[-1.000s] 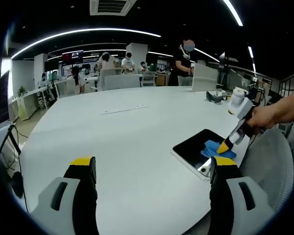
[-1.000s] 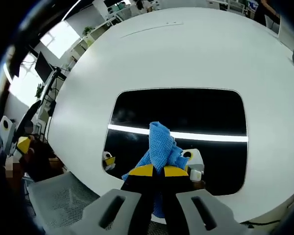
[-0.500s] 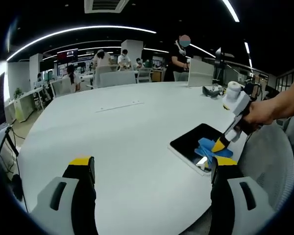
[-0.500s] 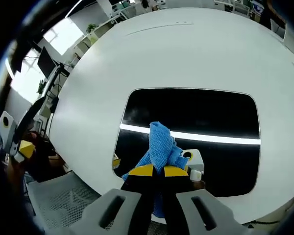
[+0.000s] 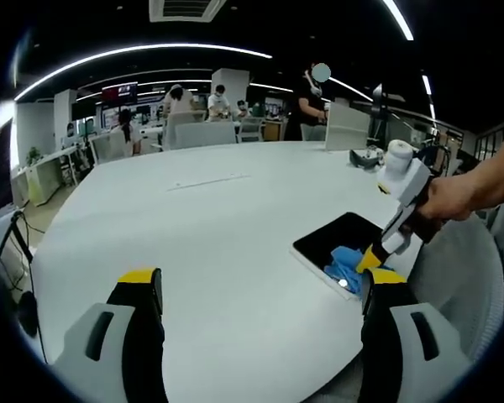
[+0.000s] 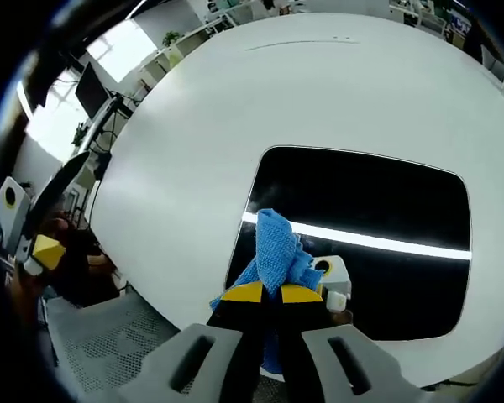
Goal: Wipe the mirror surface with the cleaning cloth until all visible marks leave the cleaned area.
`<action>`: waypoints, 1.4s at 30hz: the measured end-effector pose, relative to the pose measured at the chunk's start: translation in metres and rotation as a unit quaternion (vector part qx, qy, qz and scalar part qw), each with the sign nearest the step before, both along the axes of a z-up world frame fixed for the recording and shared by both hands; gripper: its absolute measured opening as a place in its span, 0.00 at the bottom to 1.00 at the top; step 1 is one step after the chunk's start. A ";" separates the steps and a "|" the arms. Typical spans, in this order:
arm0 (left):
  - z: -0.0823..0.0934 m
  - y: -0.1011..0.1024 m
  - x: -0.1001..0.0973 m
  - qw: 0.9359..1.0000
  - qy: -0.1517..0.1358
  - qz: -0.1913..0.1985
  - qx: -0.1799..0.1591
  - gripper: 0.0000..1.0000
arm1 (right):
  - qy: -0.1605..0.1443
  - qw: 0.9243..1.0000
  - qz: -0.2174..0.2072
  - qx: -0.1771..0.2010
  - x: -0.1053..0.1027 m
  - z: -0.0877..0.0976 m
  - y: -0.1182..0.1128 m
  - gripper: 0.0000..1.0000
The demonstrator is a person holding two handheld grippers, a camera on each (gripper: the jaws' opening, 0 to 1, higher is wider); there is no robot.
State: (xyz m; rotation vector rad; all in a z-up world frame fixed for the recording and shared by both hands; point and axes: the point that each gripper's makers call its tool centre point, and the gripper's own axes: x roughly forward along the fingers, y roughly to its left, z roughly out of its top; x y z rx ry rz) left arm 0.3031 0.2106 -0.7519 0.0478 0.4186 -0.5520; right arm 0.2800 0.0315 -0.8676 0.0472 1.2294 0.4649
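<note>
A dark rectangular mirror (image 6: 378, 210) lies flat on the round white table (image 6: 235, 126), near its edge. My right gripper (image 6: 269, 294) is shut on a blue cleaning cloth (image 6: 275, 248), which presses on the mirror's near left part. In the left gripper view the mirror (image 5: 340, 239) lies at the right, with the cloth (image 5: 343, 262) on its near corner and the right gripper (image 5: 371, 259) held by a hand above it. My left gripper (image 5: 260, 290) hovers open over the table, holding nothing.
A grey mesh chair (image 5: 462, 277) stands by the table's right edge. Small items (image 5: 368, 161) sit at the table's far right. Several people (image 5: 312, 105) are at desks beyond the table. The left gripper's yellow tip (image 6: 44, 250) appears at the left.
The right gripper has slid the cloth toward the mirror's near left corner. The left gripper has stayed about where it was, open.
</note>
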 end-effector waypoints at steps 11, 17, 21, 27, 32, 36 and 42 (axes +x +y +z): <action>0.001 0.004 -0.001 1.000 -0.002 0.010 -0.003 0.99 | 0.000 1.000 0.006 0.005 -0.002 0.000 0.006 0.00; 0.000 0.005 -0.001 1.000 -0.002 0.012 -0.004 0.99 | 0.002 1.000 0.006 0.007 -0.002 0.001 0.006 0.00; 0.000 0.005 -0.001 1.000 -0.002 0.014 -0.005 0.99 | 0.000 1.000 0.007 0.007 0.000 0.001 0.006 0.00; 0.000 0.004 0.000 1.000 -0.003 0.013 -0.004 0.99 | -0.002 1.000 0.006 0.007 0.005 0.000 0.005 0.00; -0.001 0.003 0.000 1.000 -0.001 0.014 -0.004 0.99 | -0.004 1.000 0.007 0.006 0.011 0.001 0.006 0.00; -0.002 0.002 0.000 1.000 0.000 0.013 -0.003 0.99 | -0.007 1.000 0.009 0.004 0.016 0.000 0.006 0.00; -0.002 0.003 0.001 1.000 0.001 0.013 -0.003 0.99 | -0.008 1.000 0.011 0.004 0.022 0.000 0.007 0.00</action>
